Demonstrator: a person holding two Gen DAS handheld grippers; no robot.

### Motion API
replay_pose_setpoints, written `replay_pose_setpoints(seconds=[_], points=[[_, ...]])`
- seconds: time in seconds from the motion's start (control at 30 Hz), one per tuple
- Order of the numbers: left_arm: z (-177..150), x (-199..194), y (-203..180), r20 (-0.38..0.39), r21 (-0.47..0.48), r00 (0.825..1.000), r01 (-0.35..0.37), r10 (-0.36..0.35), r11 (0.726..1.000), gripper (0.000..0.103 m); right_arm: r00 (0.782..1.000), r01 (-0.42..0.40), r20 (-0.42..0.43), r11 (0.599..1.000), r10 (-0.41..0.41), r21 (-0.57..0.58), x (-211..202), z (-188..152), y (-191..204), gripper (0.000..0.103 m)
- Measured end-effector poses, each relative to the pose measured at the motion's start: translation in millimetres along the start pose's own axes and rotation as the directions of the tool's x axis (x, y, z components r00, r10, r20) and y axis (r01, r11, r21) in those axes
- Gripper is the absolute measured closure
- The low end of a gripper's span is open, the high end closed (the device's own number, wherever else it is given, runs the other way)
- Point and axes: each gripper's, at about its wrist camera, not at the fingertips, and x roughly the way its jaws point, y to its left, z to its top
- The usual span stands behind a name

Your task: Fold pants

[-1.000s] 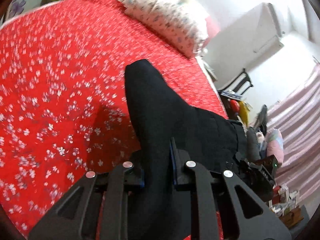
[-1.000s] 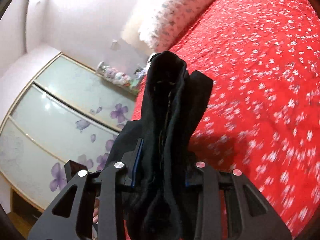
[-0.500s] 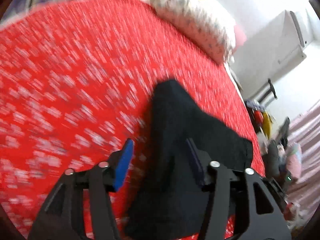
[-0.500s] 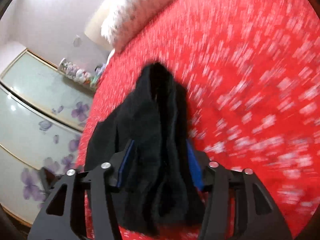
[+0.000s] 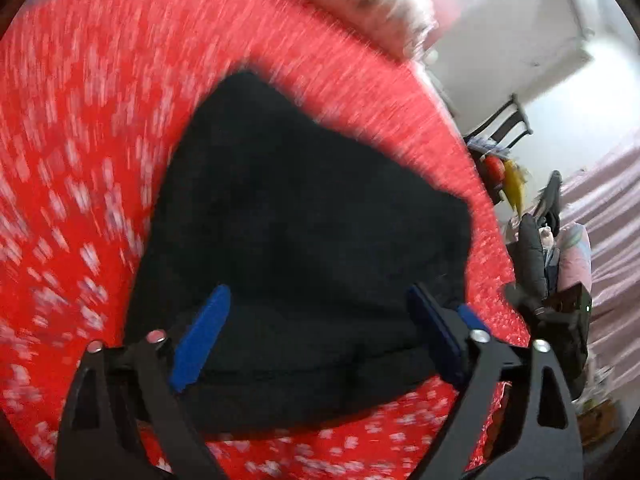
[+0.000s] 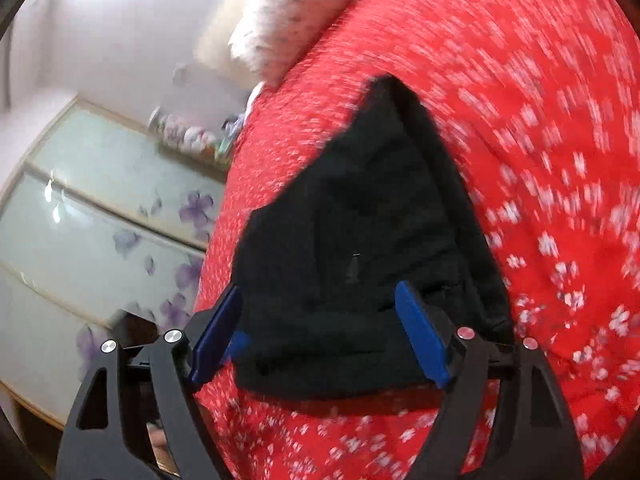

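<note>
No readable text, labels or numbers anywhere

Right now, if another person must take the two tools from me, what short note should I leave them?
Left tool: open, jaws just opened, grips nothing; the black pants lie under it.
Right tool: open too, jaws just opened, pants released.
Pants: a folded bundle lying on the red bedspread, near the bed's side edge.
Done: the fold is laid down and let go.
Left: check the shape, perhaps fold once more or smooth; the blur hides the edges.
</note>
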Motion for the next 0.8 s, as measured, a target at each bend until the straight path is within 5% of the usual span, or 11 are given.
replay_pose_setpoints(seconds=[0.13, 0.3, 0.4, 0.6, 0.8], points=[[-1, -2, 7, 0.057, -0.051, 0.997, 0.060, -0.057, 0.997, 0.013, 1.000, -0.020, 0.017, 1.000, 0.020, 0.007, -1, -1, -4, 0.028], [-11, -7, -16, 0.077, 0.032, 0.997, -0.024, 0.021, 0.999, 0.010, 1.000, -0.007, 0.013, 1.000, 0.007, 0.021, -11, -5, 5, 0.026], [-36, -35, -28, 0.142, 0.103, 0.989, -0.067, 0.052, 0.992, 0.005, 0.994, 0.077, 0.085, 0.995, -0.072, -0.061, -39, -16, 22, 0.010], [-93, -83, -31, 0.300, 0.183, 0.948, -0.168, 0.108, 0.969, 0.002, 0.963, 0.223, 0.194, 0.954, -0.185, -0.202, -70, -60, 37, 0.006], [-148, -93, -26, 0.278, 0.226, 0.948, -0.223, 0.156, 0.948, 0.002, 0.916, 0.367, 0.284, 0.881, -0.285, -0.299, -81, -122, 42, 0.001]])
